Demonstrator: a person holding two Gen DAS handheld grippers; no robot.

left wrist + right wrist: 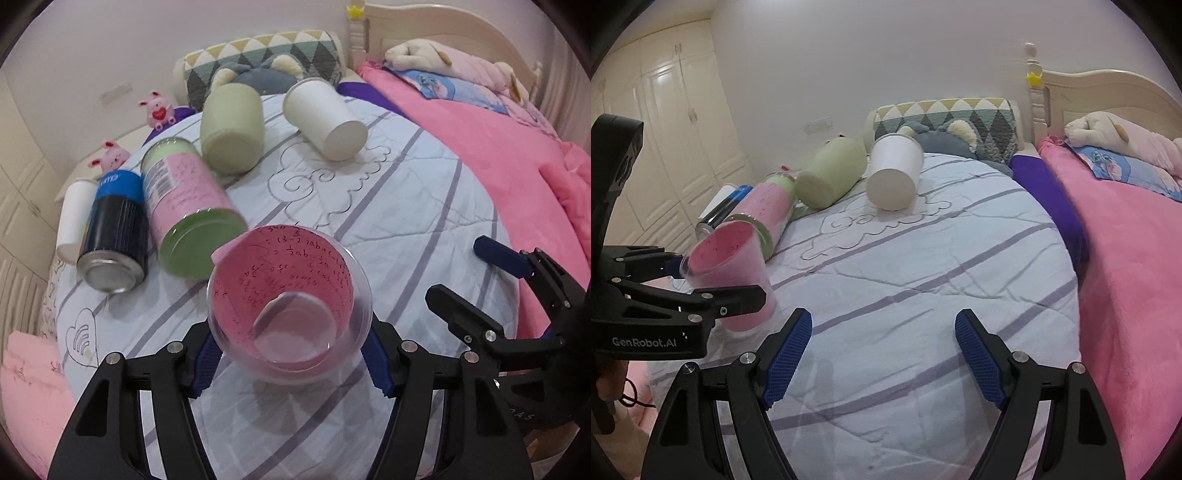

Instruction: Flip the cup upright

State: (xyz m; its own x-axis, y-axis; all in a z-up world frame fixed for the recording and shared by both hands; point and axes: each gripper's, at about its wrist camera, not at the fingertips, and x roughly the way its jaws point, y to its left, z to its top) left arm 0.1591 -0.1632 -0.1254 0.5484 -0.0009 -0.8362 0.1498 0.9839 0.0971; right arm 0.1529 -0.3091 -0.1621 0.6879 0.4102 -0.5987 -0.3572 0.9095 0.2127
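Gripping clear, pink-lined cup (290, 306): left gripper (291, 354).

The room is lit softly and evenly, a dim indoor light with a faint pink-violet cast on the wall (886, 55). Shadows are weak: under the clear cup (290, 301) a pale blur of shade falls toward 6 o'clock on the quilt (406, 206), and two faint streaks of shadow lie between the right gripper's fingers (786, 354). No hard glare anywhere; only a dull sheen on the can's metal end (109, 273). Both fisheye views bend the bed into a dome, with black vignette at the corners. The wardrobe (676, 122) at 10 o'clock looks soft and smeared, and the cup's rim is slightly blurred.
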